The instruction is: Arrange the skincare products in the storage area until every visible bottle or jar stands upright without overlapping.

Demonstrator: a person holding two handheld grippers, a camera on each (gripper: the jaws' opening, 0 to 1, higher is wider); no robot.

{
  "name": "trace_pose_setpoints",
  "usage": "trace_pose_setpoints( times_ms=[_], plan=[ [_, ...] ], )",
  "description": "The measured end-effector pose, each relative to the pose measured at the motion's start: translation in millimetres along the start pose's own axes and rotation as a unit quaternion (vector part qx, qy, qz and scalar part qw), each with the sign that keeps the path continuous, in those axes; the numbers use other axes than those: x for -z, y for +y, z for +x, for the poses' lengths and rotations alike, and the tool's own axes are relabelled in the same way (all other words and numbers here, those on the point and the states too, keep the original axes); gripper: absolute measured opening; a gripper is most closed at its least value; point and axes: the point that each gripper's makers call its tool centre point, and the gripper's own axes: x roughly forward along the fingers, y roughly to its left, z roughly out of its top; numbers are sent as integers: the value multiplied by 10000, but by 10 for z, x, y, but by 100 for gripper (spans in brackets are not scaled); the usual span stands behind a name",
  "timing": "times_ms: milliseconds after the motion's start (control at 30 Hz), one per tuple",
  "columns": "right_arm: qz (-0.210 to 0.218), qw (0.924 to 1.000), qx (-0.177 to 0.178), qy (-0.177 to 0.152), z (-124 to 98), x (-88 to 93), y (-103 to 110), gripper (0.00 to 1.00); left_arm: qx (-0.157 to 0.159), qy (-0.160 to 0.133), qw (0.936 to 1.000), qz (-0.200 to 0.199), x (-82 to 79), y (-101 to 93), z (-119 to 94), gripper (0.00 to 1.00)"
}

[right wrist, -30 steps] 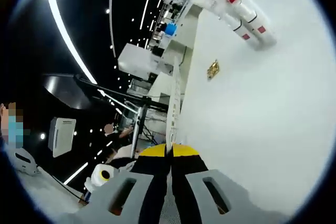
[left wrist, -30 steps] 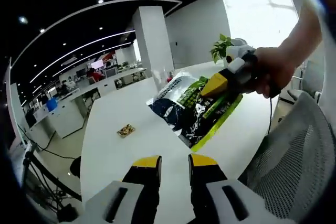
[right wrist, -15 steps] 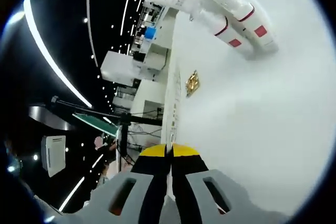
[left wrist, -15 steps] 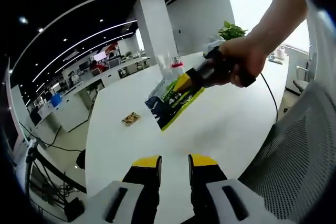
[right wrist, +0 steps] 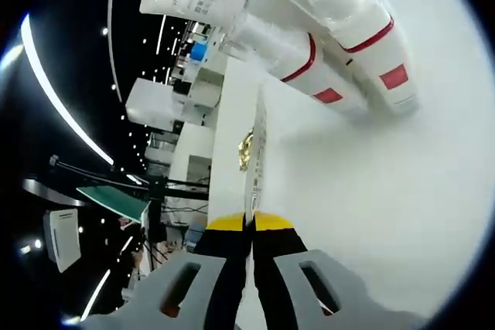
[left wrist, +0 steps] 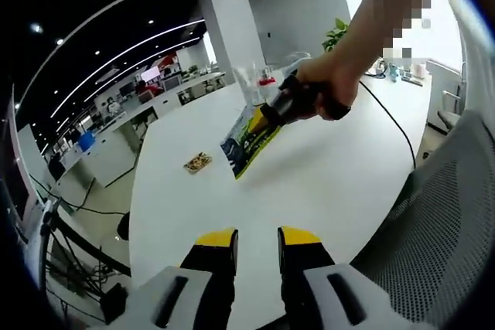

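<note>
— Where was the packet?
— My right gripper [left wrist: 272,110] had its jaws clamped on the flat packet [left wrist: 246,141], held above the white table [left wrist: 325,183], just short of the bottles [right wrist: 340,36].
— And your left?
— My left gripper [left wrist: 257,239] hung with jaws parted, gripping nothing, over bare tabletop near its edge.

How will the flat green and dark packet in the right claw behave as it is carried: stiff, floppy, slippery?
The packet looks thin, seen edge-on between the right claw tips, so probably light. It extends straight out from the pinch without drooping, suggesting some stiffness, though it may flex if swung. Its printed face looks glossy, so it might slip from a shallow edge grip.
</note>
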Motion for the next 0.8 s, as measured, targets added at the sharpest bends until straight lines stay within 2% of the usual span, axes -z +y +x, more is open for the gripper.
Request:
trace_pose_setpoints(
  times_ms=[233,433,800],
  plan=[
    [-190,9997,44,154,253,-73,13,0,43,41,10000,-28,11,-20,6,22],
    [-111,9997,221,68,404,-141,-75,0,84,126,9999,-54,50,-38,18,22],
    [-258,9984,467,-183,354,-206,-194,1,127,207,9997,-30,85,-62,30,22]
  ],
)
